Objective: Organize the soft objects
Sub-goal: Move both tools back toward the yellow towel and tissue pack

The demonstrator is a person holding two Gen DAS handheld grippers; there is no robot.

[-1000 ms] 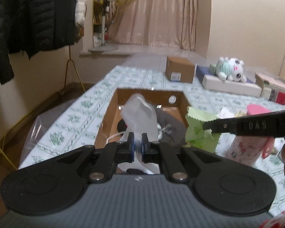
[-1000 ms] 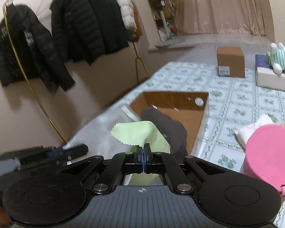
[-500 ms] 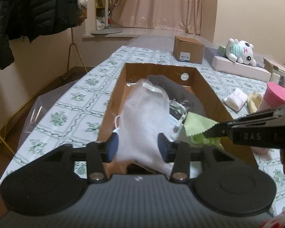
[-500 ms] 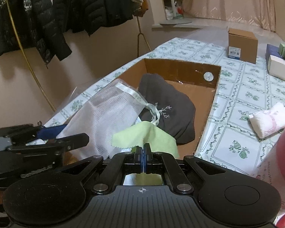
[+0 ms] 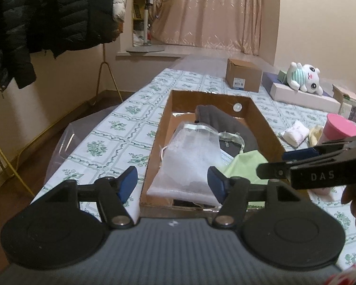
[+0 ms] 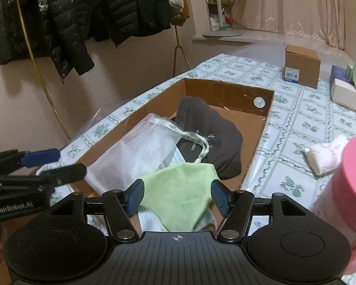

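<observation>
An open cardboard box (image 5: 165,128) (image 6: 268,118) lies on the patterned table. Inside lie a dark grey cloth (image 5: 225,121) (image 6: 211,128), a white mesh bag (image 5: 189,163) (image 6: 140,149) and a light green cloth (image 5: 246,163) (image 6: 180,197) at the near end. My left gripper (image 5: 172,185) is open and empty just above the near end of the mesh bag. My right gripper (image 6: 176,196) is open over the green cloth, which lies loose between its fingers. A folded white cloth (image 5: 294,133) (image 6: 325,156) lies on the table right of the box.
A pink-lidded container (image 5: 341,130) (image 6: 344,190) stands right of the box. A small brown carton (image 5: 243,78) (image 6: 301,68), a plush toy (image 5: 303,78) on a flat white box (image 5: 303,97), and black jackets (image 6: 59,16) on a rack at left.
Both grippers have opened. The left one released the white mesh bag into the box, and the right one released the green cloth, which dropped at the box's near end.
</observation>
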